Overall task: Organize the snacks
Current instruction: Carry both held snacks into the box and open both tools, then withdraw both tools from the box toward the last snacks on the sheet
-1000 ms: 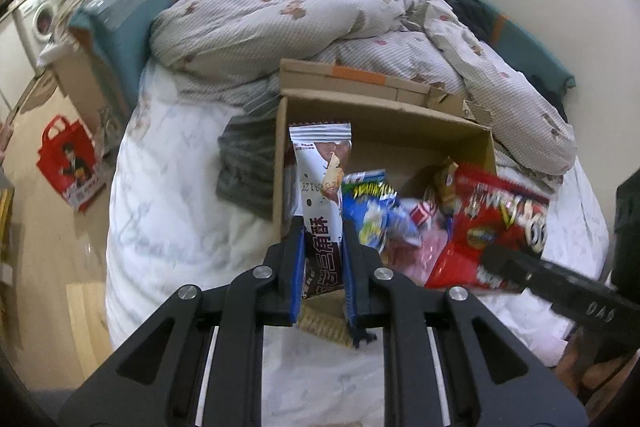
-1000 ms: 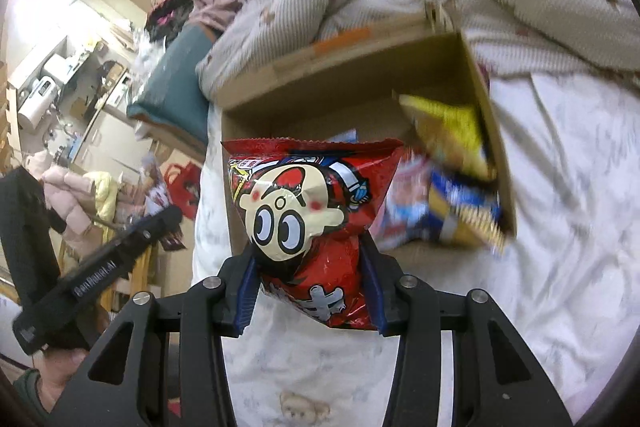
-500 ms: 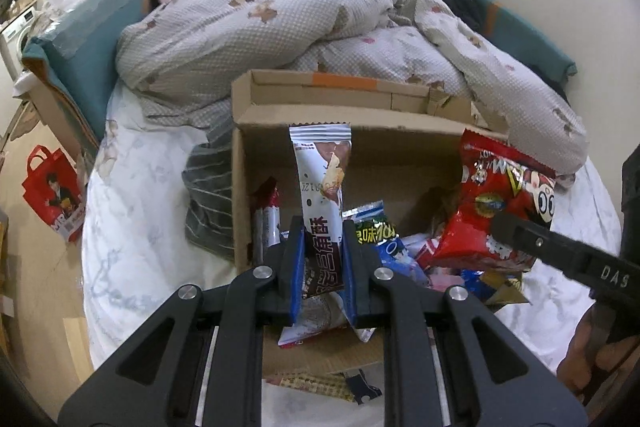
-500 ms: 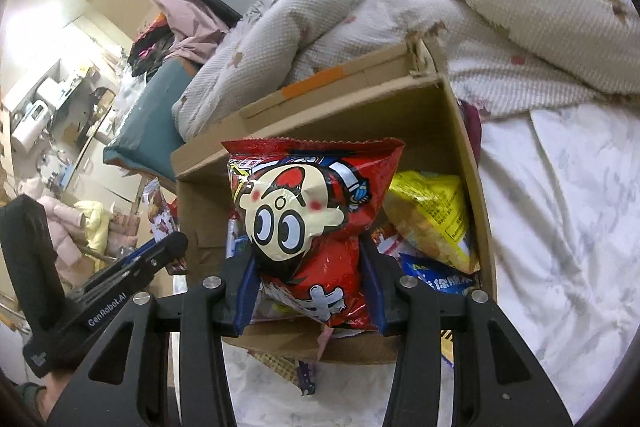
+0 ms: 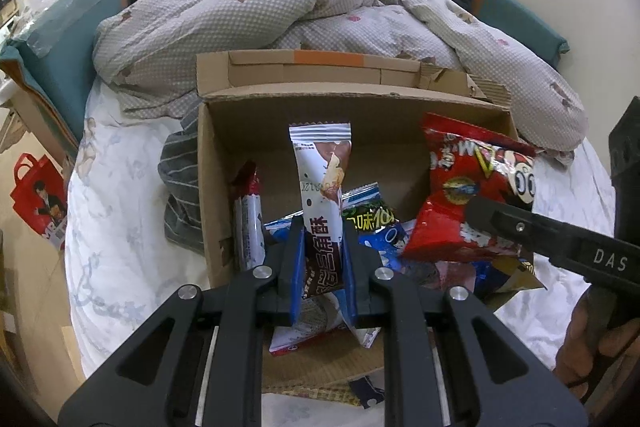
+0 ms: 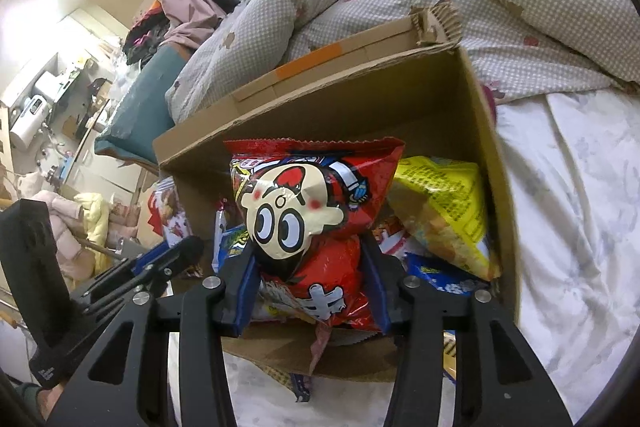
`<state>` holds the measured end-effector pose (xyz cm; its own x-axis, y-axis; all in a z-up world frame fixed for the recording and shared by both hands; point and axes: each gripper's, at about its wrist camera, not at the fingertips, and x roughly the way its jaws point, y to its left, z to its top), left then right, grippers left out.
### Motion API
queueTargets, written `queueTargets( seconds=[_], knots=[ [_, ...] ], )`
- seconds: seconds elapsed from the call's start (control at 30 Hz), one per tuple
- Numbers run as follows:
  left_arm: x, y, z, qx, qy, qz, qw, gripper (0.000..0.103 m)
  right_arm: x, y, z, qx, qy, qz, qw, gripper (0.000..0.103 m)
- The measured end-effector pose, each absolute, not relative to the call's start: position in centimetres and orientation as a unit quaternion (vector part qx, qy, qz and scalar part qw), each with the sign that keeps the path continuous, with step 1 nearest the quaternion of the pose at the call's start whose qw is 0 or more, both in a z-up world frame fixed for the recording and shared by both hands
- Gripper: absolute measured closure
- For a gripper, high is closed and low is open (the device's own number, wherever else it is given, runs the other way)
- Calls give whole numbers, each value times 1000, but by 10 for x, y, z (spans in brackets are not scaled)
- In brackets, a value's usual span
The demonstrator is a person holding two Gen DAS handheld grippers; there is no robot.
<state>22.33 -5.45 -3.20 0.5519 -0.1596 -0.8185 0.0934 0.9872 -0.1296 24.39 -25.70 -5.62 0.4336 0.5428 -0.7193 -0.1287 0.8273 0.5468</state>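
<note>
An open cardboard box (image 5: 360, 115) sits on the bed and holds several snack packs. My left gripper (image 5: 322, 263) is shut on a tall white-and-brown snack bar (image 5: 320, 179), held upright over the box's near edge. My right gripper (image 6: 310, 287) is shut on a red chip bag with a cartoon face (image 6: 304, 211), held over the box (image 6: 492, 163). The red bag (image 5: 468, 195) and the right gripper's finger (image 5: 560, 239) show at the right of the left wrist view. The left gripper (image 6: 132, 275) shows at the left of the right wrist view.
A yellow bag (image 6: 444, 211) and blue packs (image 5: 376, 219) lie in the box; a red-capped stick pack (image 5: 248, 215) leans on its left wall. A rumpled duvet (image 5: 280, 15) lies behind the box. A striped cloth (image 5: 180, 195) lies left of it. Wrappers (image 5: 320, 383) lie on the sheet.
Both grippers have moved forward toward the box with their snacks held. The box now looks larger and closer in both views.
</note>
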Motion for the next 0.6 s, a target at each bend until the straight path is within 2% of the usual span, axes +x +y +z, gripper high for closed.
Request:
queueTargets(
  seconds=[0.13,0.17,0.2,0.23,0.27,0.3,0.37,0.4,0.43,0.6],
  knots=[
    [227,-54,-31,-36,463,-70,883,89,247,-255,-59,224,489,213,816,53],
    [228,-54,-30,-36,461,-69,884,89,247,-255,-58,228,486,214,816,50],
    [229,-54,-30,-36,460,-66,885,89,248,-255,-57,232,482,214,817,44],
    [231,-53,-30,-38,460,-63,885,88,249,-256,-56,236,478,215,818,24],
    [231,-52,-30,-41,461,-63,884,83,249,-258,-53,241,471,212,821,7],
    [232,-52,-31,-45,465,-65,882,76,247,-260,-50,244,461,207,828,5],
    [231,-49,-32,-58,471,-68,877,34,245,-263,-45,238,452,201,836,4],
    [229,-48,-32,-65,468,-67,879,28,246,-264,-44,231,456,200,836,4],
    [226,-45,-31,-70,463,-63,881,22,246,-266,-44,229,456,197,837,4],
    [227,-42,-33,-73,470,-59,878,21,247,-270,-49,236,469,191,829,4]
  ],
)
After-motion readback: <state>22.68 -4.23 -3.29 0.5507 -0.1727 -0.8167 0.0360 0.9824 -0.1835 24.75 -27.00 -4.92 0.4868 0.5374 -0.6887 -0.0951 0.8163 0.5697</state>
